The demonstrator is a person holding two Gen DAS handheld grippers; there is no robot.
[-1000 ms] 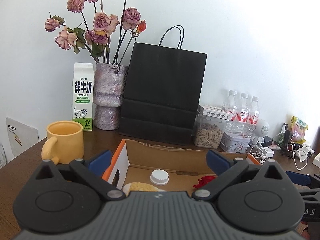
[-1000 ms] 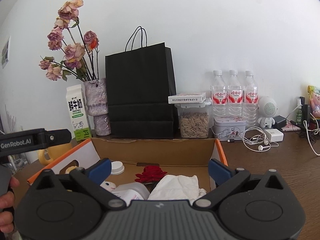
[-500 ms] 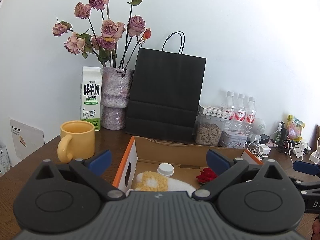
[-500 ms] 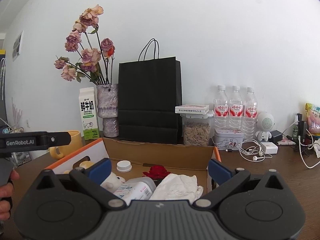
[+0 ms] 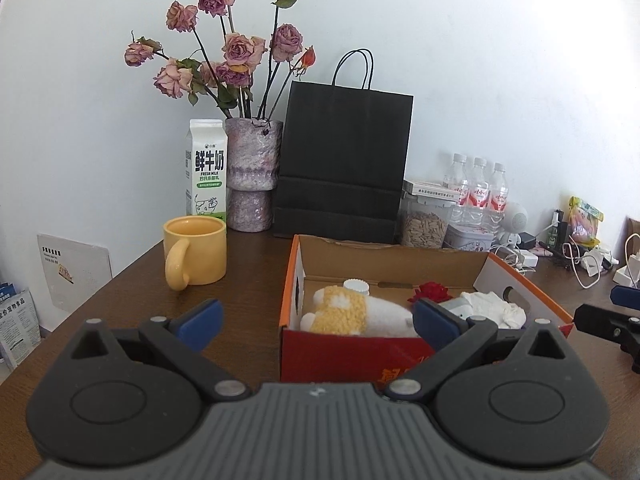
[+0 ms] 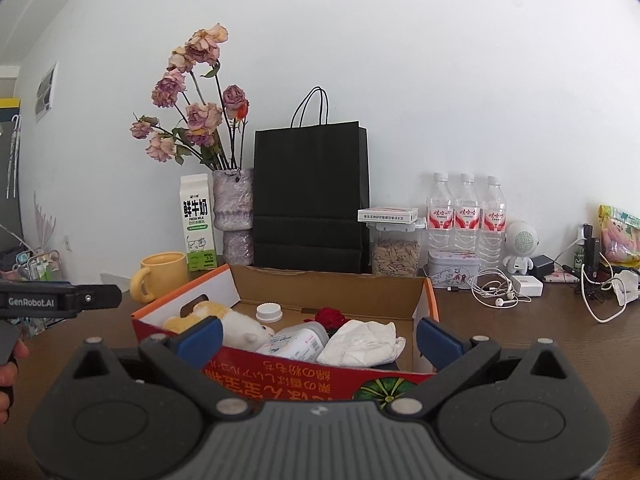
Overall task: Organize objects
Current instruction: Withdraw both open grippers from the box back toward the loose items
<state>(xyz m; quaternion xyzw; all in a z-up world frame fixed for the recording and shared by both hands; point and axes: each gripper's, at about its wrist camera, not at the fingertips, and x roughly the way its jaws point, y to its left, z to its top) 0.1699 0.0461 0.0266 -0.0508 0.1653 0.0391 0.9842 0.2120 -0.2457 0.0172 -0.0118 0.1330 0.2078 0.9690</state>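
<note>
An open red and orange cardboard box (image 5: 344,354) (image 6: 304,380) sits on the dark wooden table. Inside lie a white and yellow plush toy (image 5: 352,314) (image 6: 236,324), a white bottle cap (image 5: 356,286) (image 6: 269,313), a red rose head (image 5: 431,291) (image 6: 330,316), a white plastic bottle (image 6: 294,345) and a crumpled white cloth (image 5: 494,307) (image 6: 364,342). My left gripper (image 5: 316,320) is open and empty, in front of the box's left front corner. My right gripper (image 6: 318,340) is open and empty, just before the box's front wall.
A yellow mug (image 5: 195,250), a milk carton (image 5: 206,168), a vase of dried roses (image 5: 252,172) and a black paper bag (image 5: 344,168) stand behind the box. A seed jar (image 6: 396,252), three water bottles (image 6: 464,212), a tin, a small white robot and cables (image 6: 496,288) fill the back right.
Both grippers have drawn back from over the box, toward the table's near side. The box's front wall now shows in both views. Both stay open and empty.
</note>
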